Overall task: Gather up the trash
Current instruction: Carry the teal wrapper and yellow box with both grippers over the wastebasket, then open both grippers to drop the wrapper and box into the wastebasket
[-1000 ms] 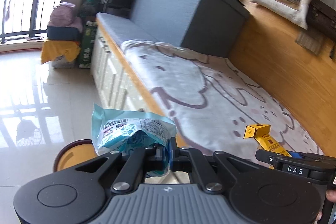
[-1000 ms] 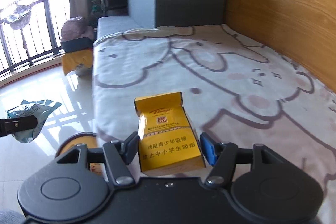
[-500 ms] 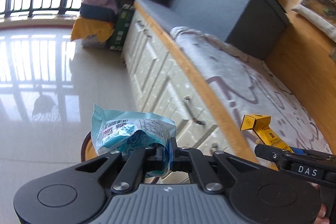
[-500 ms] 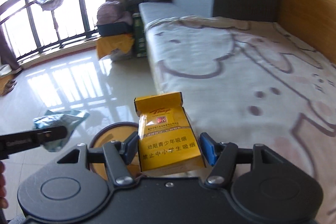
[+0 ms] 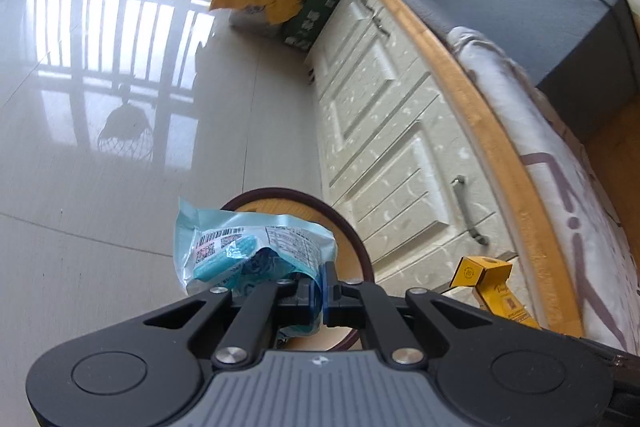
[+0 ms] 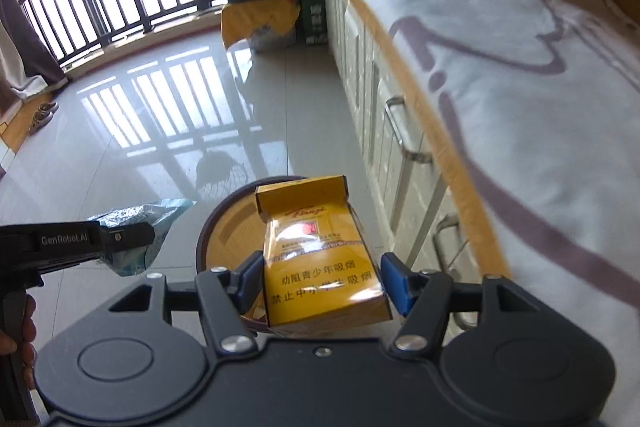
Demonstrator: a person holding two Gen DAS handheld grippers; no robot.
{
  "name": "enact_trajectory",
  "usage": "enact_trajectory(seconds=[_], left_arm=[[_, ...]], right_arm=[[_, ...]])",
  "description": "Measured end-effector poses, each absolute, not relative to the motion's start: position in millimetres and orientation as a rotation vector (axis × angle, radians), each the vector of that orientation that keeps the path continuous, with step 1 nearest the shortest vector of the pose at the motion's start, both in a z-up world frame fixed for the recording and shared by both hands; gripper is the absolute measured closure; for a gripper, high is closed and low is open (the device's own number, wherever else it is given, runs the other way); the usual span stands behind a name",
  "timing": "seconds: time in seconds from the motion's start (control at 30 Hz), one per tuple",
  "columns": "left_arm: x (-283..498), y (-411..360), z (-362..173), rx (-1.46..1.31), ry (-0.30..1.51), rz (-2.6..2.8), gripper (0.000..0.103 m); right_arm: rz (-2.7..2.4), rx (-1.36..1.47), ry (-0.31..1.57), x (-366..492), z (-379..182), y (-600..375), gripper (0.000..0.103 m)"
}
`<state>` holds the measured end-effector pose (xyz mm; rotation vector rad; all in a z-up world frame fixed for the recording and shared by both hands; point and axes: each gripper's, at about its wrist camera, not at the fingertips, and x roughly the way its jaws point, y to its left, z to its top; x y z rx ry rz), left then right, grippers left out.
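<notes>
Left gripper: clamped tight on a crumpled blue wrapper, round bin on the floor just beyond and below. Right gripper: pads pressing both sides of a yellow carton, held upright, same bin's rim right behind it. White cabinet alongside.

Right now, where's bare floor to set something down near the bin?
Bare tiles run from the round bin toward the balcony railing. It is tight between bin and white drawers, and crowded at the yellow-draped pile.
</notes>
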<state>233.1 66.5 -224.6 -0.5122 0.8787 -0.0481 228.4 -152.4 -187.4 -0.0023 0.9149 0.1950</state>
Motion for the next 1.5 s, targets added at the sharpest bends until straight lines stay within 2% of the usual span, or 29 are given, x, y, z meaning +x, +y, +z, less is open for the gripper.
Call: enact_trajectory(seconds=[0.4,0.67,0.83,1.0,1.17,1.3,1.33,1.4,1.5], left_arm=[[279.6,53.4,-282.4,-0.563,0.974,-0.079,0.1],[312.7,46.8,-332.0,-0.65,1.099,-0.126,0.099],[321.3,27.9,-360.4,-0.588,1.206,-0.184,0.099],[329.1,16.5,-378.0,-0.543,1.241,-0.229,0.098],[334.2,16.0,-397.9,-0.541,1.289,-0.243,0.085],[333.7,14.2,-410.1,-0.517,1.343,-0.263,0.083],[333.6,13.7,-411.7,-0.515,1.355,-0.272,0.081],[332.0,14.7,-413.0,-0.513,1.362,-0.276,0.067],[329.3,17.5,-409.7,-0.495,1.36,-0.27,0.063]], right_arm=[[0.188,0.05,0.993,270.0,-227.7,-148.8,0.04],[0.178,0.073,1.036,288.1,-250.7,-146.9,0.04],[0.17,0.089,1.071,298.9,-265.3,-147.5,0.04],[0.166,0.109,1.102,308.0,-275.7,-145.3,0.04],[0.169,0.121,1.117,315.5,-282.9,-142.1,0.039],[0.178,0.119,1.129,323.0,-289.1,-134.7,0.039],[0.18,0.12,1.133,325.6,-291.2,-133.3,0.039],[0.186,0.122,1.141,330.8,-295.8,-130.1,0.039],[0.196,0.125,1.15,343.3,-303.1,-125.4,0.039]])
